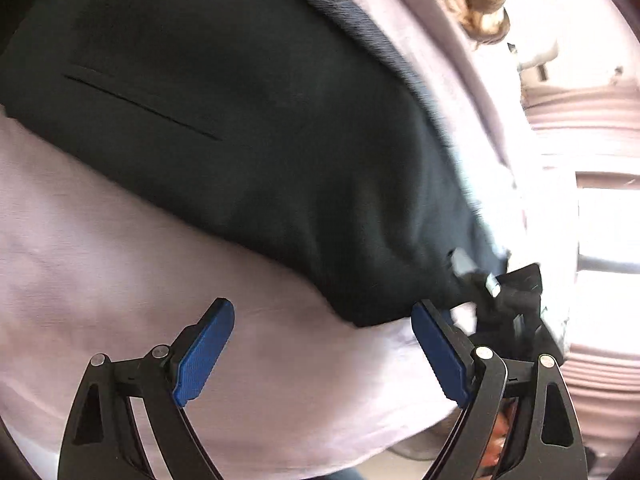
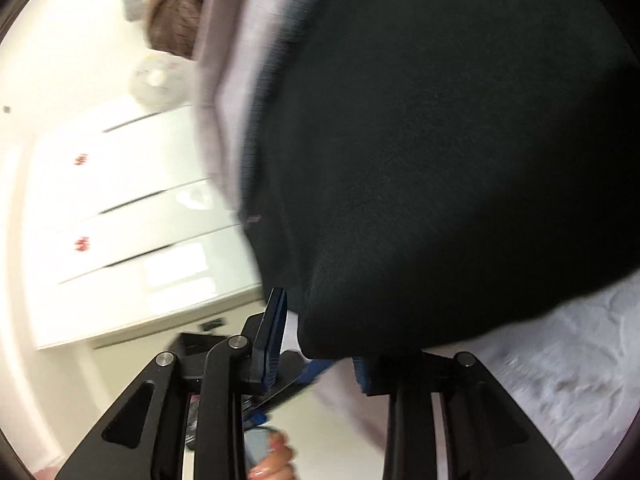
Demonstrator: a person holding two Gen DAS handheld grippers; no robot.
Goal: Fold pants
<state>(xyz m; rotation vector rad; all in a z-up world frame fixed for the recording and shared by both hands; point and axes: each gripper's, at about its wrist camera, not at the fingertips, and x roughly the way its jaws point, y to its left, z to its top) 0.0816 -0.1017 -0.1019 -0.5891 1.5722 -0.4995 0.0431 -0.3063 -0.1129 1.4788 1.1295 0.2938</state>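
The dark pants (image 1: 240,128) lie folded on a pale lilac sheet (image 1: 100,240), with a back pocket slit and a small red label showing. My left gripper (image 1: 322,344) is open and empty, just off the pants' near edge. In the left wrist view the right gripper (image 1: 500,292) sits at the pants' right corner. In the right wrist view the pants (image 2: 440,160) fill the frame and the right gripper (image 2: 320,344) stands open with the corner of the pants just at its jaws; a grip is not evident.
A brown fluffy item (image 1: 476,4) lies beyond the pants at the bed's far end. White cabinet doors (image 2: 132,208) and a small fan (image 2: 158,80) stand beside the bed. A hand (image 2: 276,464) shows below the right gripper.
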